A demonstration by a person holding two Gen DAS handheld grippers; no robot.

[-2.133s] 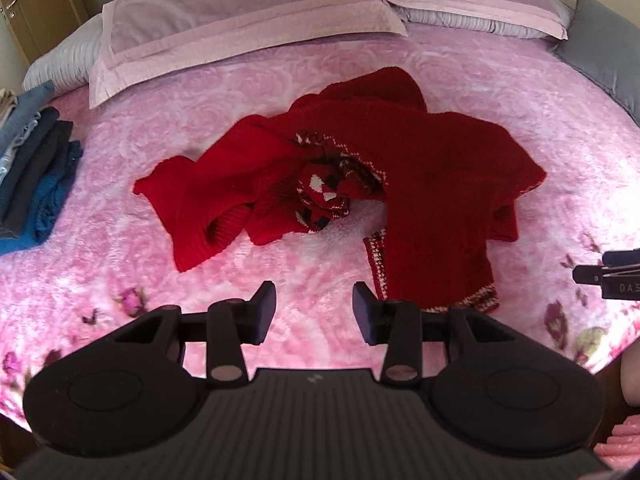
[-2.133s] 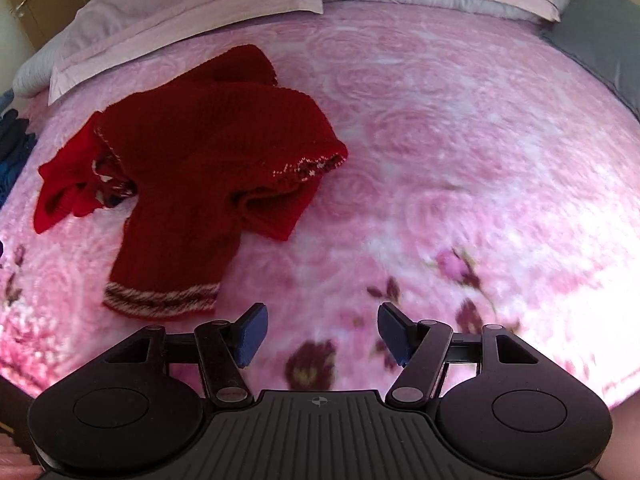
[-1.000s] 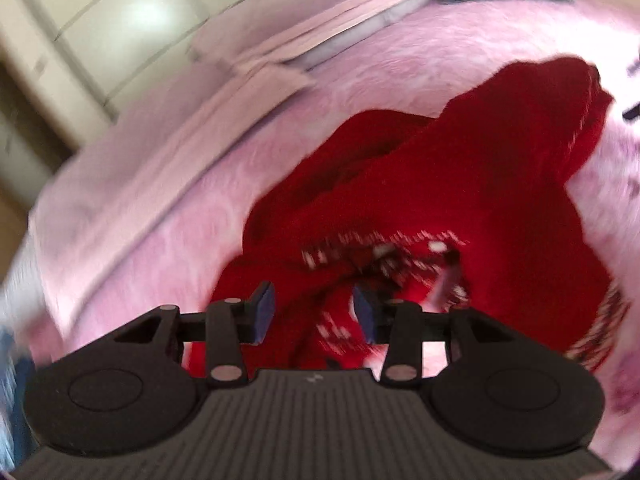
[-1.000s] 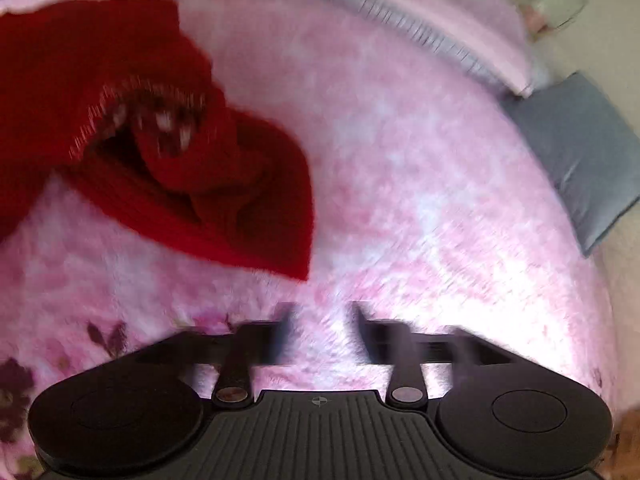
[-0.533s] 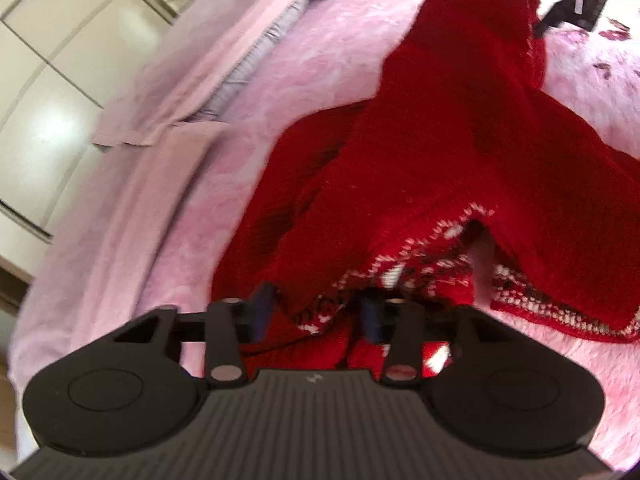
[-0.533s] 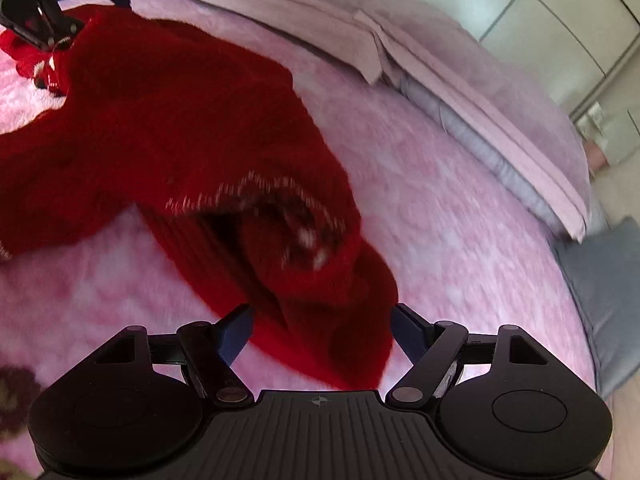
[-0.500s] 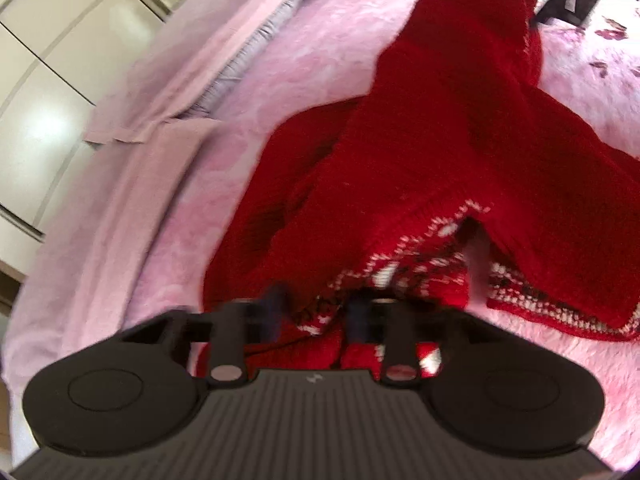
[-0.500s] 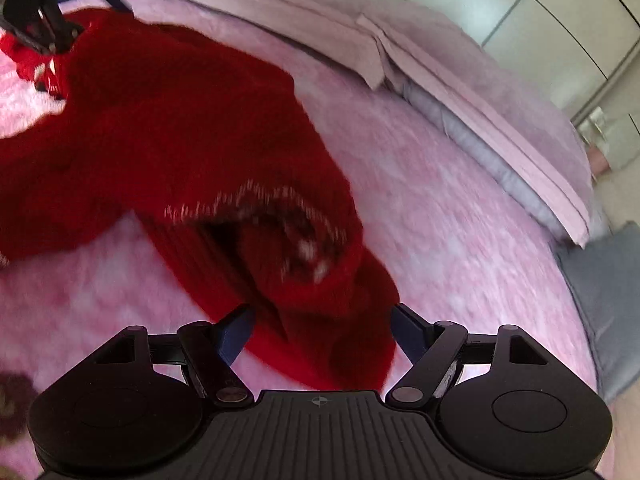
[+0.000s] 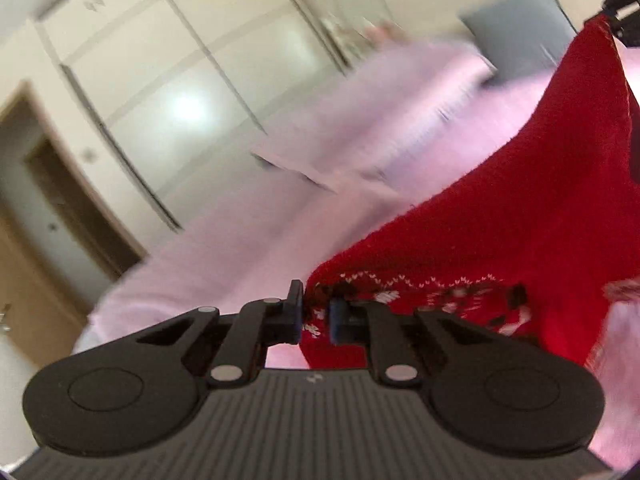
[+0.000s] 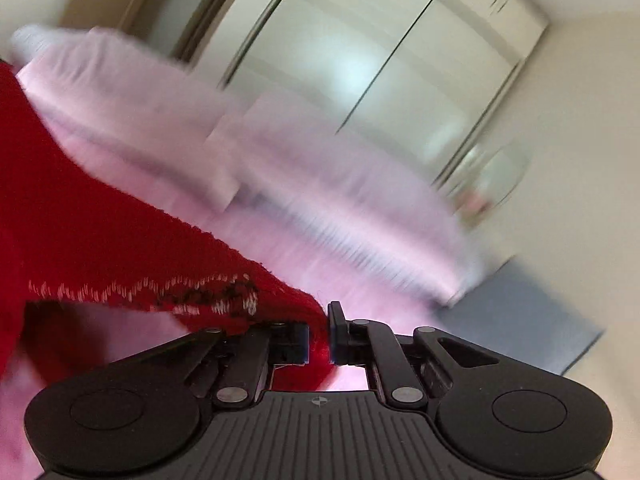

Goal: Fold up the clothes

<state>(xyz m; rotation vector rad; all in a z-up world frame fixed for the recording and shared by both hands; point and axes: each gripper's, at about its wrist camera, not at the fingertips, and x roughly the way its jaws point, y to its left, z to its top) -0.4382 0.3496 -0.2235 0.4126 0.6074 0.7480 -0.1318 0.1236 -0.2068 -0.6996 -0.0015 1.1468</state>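
Both tools grip the red sweater: left tool and right tool pinch its patterned edge, stretched between them; likely next, lay it flat on the bed

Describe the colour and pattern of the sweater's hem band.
Red sweater; its hem band carries white and dark knitted motifs, clearest in the left wrist view.
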